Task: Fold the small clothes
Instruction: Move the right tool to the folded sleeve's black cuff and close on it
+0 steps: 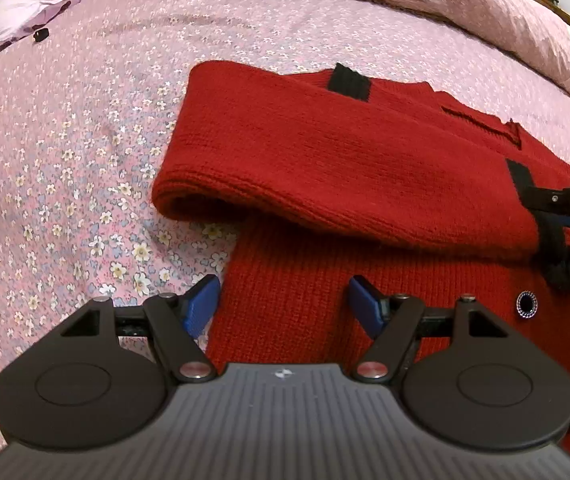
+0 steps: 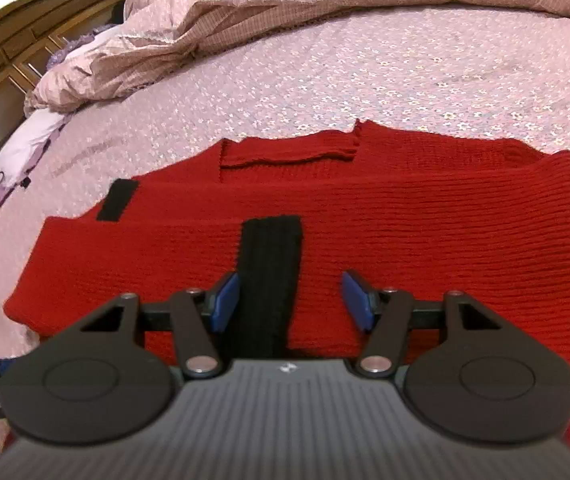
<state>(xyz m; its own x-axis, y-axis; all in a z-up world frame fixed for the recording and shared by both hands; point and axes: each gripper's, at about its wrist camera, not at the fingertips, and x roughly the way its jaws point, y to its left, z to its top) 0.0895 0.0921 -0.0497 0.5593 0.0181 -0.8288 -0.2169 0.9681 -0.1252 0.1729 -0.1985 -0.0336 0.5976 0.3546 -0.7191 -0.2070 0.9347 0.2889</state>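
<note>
Floral bedsheet (image 1: 85,140), red knit sweater (image 1: 325,160) w/ black patches, sleeve folded over, both grippers' fingers spread, empty

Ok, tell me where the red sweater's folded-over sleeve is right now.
In the left wrist view the folded sleeve lies across the red sweater, just beyond the open left tool, on the floral bedsheet.

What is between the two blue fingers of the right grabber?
In the right wrist view, the open right gripper frames a black knitted stripe on the red knitted sweater; whether the pads touch it is unclear.
</note>
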